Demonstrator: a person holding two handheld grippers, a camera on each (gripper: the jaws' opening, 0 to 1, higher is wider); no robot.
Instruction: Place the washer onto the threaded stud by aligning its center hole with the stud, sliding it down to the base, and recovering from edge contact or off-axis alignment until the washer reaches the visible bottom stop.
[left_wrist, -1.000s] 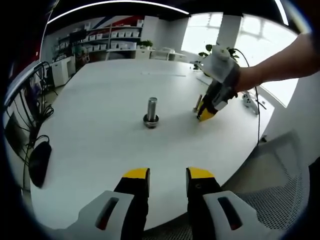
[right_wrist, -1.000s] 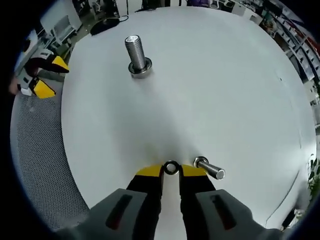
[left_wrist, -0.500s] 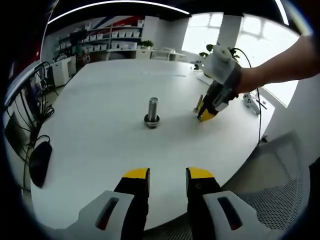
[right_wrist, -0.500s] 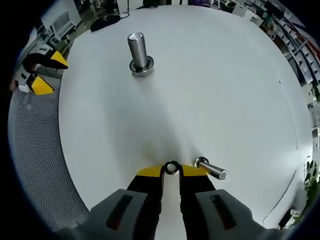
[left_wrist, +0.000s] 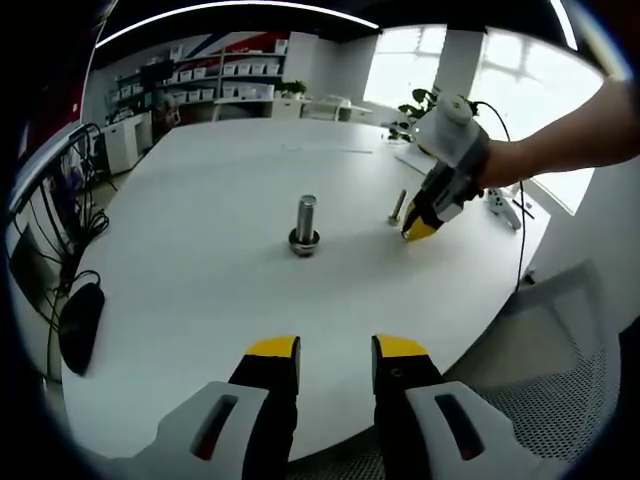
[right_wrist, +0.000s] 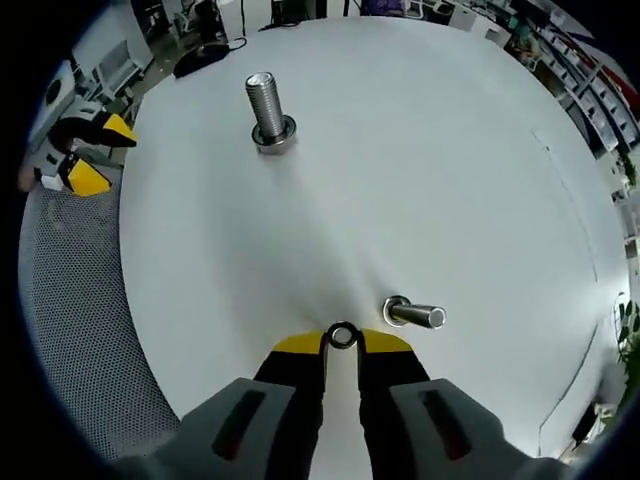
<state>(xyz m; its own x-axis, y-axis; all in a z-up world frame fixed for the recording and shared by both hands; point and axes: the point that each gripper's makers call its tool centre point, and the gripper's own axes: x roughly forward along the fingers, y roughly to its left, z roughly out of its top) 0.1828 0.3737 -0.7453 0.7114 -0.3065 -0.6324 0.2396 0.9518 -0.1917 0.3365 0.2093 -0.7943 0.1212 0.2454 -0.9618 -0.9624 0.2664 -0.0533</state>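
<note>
A threaded steel stud (left_wrist: 306, 216) stands upright mid-table on a wider round base (left_wrist: 304, 240); the right gripper view has it far ahead (right_wrist: 268, 105). My right gripper (right_wrist: 343, 341) is shut on a small dark washer (right_wrist: 343, 335), pinched edge-on between its yellow tips. In the left gripper view that gripper (left_wrist: 418, 228) hangs just above the table, right of the stud, held by a person's hand. My left gripper (left_wrist: 336, 349) is open near the table's front edge, nothing between its jaws, and it appears off the table's edge (right_wrist: 98, 152) in the right gripper view.
A smaller bolt (right_wrist: 412, 315) lies on the white table (right_wrist: 430, 160) just beyond my right tips, also visible beside that gripper (left_wrist: 397, 208). A black object (left_wrist: 78, 325) and cables sit at the table's left edge. A mesh chair (left_wrist: 560, 385) stands at the right.
My right gripper has drawn back and a little up from the small bolt with the washer still pinched. The left gripper and the stud have stayed put.
</note>
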